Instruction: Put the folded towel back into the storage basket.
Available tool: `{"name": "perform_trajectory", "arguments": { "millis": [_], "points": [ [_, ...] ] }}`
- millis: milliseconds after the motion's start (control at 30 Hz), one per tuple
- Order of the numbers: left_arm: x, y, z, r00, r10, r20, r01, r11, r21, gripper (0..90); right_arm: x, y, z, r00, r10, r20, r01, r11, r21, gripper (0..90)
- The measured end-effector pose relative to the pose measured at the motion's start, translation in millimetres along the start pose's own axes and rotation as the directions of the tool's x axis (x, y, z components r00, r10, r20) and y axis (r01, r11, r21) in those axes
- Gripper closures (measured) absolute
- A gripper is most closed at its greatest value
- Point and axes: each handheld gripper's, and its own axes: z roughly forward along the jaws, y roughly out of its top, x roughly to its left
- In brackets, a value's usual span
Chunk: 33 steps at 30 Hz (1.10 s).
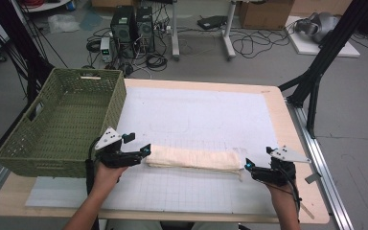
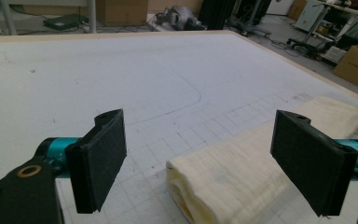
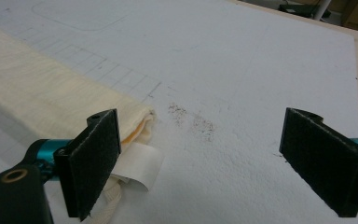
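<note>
A folded cream towel (image 1: 194, 158) lies lengthwise on the desk's white mat (image 1: 196, 115). The left tongs (image 1: 141, 152) and right tongs (image 1: 250, 168), both apart, flank its ends, probably to grip each.

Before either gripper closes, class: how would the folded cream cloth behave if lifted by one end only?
The folded cream cloth looks soft and layered, so it would probably sag and unfold. It seems light. With the left gripper and right gripper open at opposite ends, lifting both ends should keep it straighter.
</note>
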Motion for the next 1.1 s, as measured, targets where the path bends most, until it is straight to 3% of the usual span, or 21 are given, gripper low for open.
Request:
{"name": "perform_trajectory", "arguments": {
  "millis": [300, 467, 567, 667, 800, 967, 1100],
  "points": [
    [0.4, -2.0, 4.3, 0.9998, -0.016, -0.009, 0.016, 0.9992, 0.036, 17.6, 1.9, 0.1, 0.8, 0.9999, -0.014, -0.007, 0.014, 1.000, 0.003, 11.9],
    [-0.5, -5.0, 8.7, 0.9989, -0.025, -0.038, 0.028, 0.9978, 0.061, 17.6, 4.4, 0.6, 1.9, 0.9995, -0.025, -0.018, 0.025, 1.000, 0.004, 11.9],
    [-0.7, -8.3, 13.1, 0.9971, -0.021, -0.073, 0.029, 0.9936, 0.109, 18.1, 6.9, 0.3, 4.2, 0.9993, -0.028, -0.026, 0.029, 1.000, 0.012, 11.9],
    [-0.9, -12.1, 18.1, 0.9892, -0.027, -0.144, 0.052, 0.9840, 0.170, 25.8, 10.1, 0.0, 7.4, 0.9985, -0.044, -0.031, 0.045, 0.999, 0.027, 11.9],
    [-0.5, -14.4, 19.9, 0.9909, -0.026, -0.132, 0.051, 0.9803, 0.191, 31.9, 11.5, 0.1, 9.1, 0.9979, -0.052, -0.039, 0.053, 0.998, 0.031, 11.9],
    [-2.3, -17.8, 24.4, 0.9958, -0.036, -0.084, 0.054, 0.9728, 0.225, 37.7, 10.0, -1.2, 9.1, 0.9983, -0.044, -0.038, 0.045, 0.998, 0.034, 11.9],
    [-8.9, -21.1, 31.1, 0.9979, -0.006, -0.065, 0.023, 0.9647, 0.262, 39.8, 10.3, -1.4, 9.6, 0.9982, -0.044, -0.040, 0.046, 0.998, 0.038, 11.9]
  ]
}}
